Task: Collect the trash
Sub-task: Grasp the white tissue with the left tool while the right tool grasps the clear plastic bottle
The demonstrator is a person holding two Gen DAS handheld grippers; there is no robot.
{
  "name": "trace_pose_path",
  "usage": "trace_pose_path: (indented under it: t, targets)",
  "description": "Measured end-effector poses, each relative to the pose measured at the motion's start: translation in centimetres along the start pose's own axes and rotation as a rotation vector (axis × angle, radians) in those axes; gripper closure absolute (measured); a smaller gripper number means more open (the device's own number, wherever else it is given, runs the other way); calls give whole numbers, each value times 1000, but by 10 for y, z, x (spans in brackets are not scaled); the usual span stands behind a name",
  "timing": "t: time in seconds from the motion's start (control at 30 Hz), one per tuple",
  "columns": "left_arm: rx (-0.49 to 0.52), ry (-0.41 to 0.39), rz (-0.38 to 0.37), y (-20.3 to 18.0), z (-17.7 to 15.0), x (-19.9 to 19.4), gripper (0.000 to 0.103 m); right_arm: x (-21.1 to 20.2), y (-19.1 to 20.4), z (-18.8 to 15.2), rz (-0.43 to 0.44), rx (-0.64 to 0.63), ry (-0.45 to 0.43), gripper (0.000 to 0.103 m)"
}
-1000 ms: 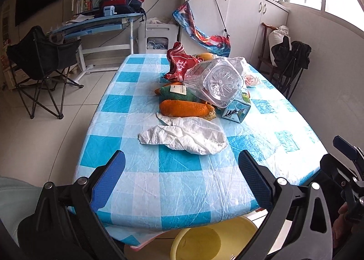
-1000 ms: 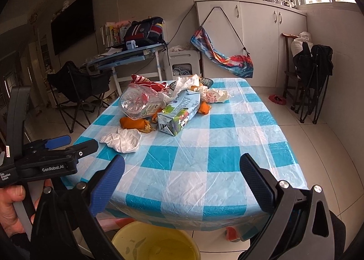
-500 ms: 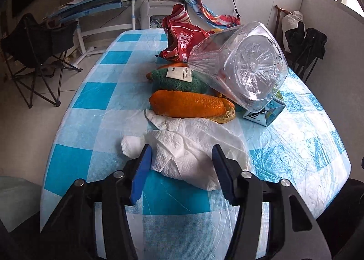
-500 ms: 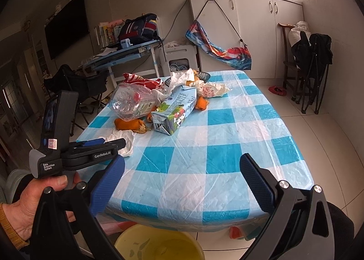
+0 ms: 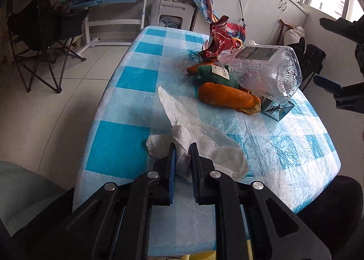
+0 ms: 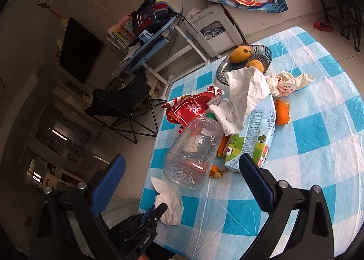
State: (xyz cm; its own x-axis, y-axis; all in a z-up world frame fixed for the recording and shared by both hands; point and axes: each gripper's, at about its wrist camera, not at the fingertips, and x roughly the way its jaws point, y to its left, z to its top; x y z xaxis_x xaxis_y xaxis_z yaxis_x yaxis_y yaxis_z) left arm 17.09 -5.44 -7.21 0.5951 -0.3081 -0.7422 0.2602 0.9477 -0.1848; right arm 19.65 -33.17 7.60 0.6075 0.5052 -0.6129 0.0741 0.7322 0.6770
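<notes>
We see our left gripper (image 5: pixel 182 148) clenched on the near end of the white tissue (image 5: pixel 193 128), which lies on the checkered table (image 5: pixel 120 144) near its front-left edge. Our right gripper (image 6: pixel 182 166) hangs released above the table, its 2 fingers spread wide either side of the clear plastic bottle (image 6: pixel 193 153). Beside the bottle lie an orange peel (image 5: pixel 227 98) and a milk carton (image 6: pixel 252 137).

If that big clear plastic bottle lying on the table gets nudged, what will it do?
The clear bottle lies on its side, so it may roll. It looks empty, so it is probably light. It leans on the orange peel, which might check it.
</notes>
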Motion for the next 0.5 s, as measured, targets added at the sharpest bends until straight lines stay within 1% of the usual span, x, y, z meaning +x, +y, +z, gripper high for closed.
trace_pose_path:
  t: [0.07, 0.17, 0.27, 0.3, 0.37, 0.4, 0.47, 0.5]
  targets:
    - [3, -8, -7, 0, 0, -1, 90, 20, 1, 11, -16, 26, 87, 7]
    - [-6, -13, -18, 1, -1, -2, 90, 45, 2, 17, -53, 47, 182, 8]
    - [-18, -18, -22, 3, -1, -4, 90, 67, 2, 16, -95, 54, 257, 13]
    - [-22, -18, -23, 4, -1, -4, 90, 73, 3, 15, -99, 54, 274, 18]
    - [-29, -18, -24, 6, -1, -4, 90, 83, 3, 15, -112, 55, 297, 24]
    - [-30, -18, -23, 6, -2, -4, 90, 86, 2, 13, -113, 64, 302, 32]
    - [-30, -19, -21, 6, -2, -5, 90, 90, -3, 11, -96, 90, 306, 38]
    - [-29, -20, -20, 5, -3, -5, 90, 89, -5, 10, -82, 95, 295, 42]
